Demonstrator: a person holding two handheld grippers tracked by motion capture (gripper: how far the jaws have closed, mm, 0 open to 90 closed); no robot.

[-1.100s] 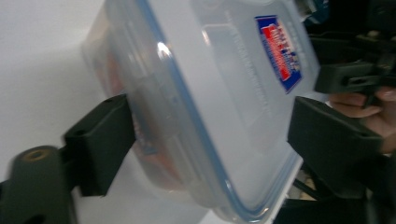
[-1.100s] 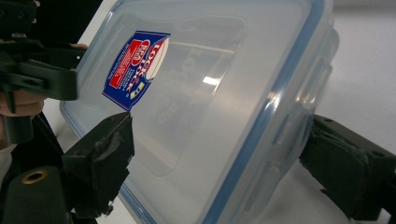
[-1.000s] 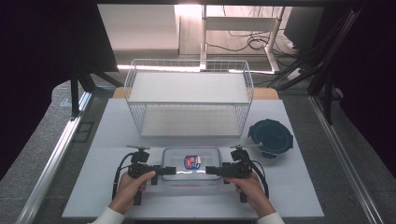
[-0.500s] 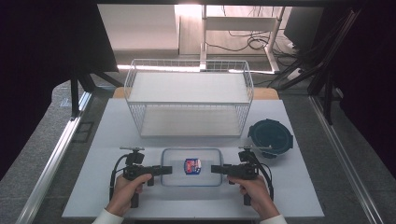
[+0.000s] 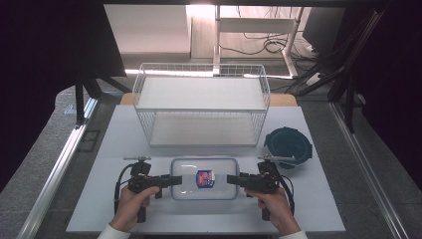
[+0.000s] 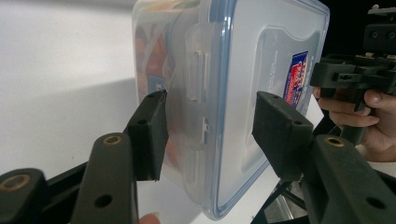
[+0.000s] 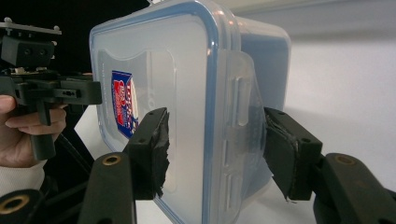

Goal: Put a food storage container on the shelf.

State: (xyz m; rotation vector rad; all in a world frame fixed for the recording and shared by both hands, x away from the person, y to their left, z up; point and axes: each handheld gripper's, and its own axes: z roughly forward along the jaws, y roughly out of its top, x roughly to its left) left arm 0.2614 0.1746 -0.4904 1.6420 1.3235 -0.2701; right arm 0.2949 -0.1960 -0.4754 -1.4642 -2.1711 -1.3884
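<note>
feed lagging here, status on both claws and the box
Left claw, right claw just closed onto container ends. Basket ahead, nothing blocking.

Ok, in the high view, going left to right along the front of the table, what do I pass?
Left claw → clear box with its blue-and-red label → right claw → dark blue round lid, set a bit farther back.

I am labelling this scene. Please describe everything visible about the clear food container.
The clear plastic food container is rectangular with rounded corners, closed by a blue-edged lid with snap flaps and a red-blue sticker. It sits level on the white table, before the wire basket. The left gripper and right gripper clamp its short ends.
</note>
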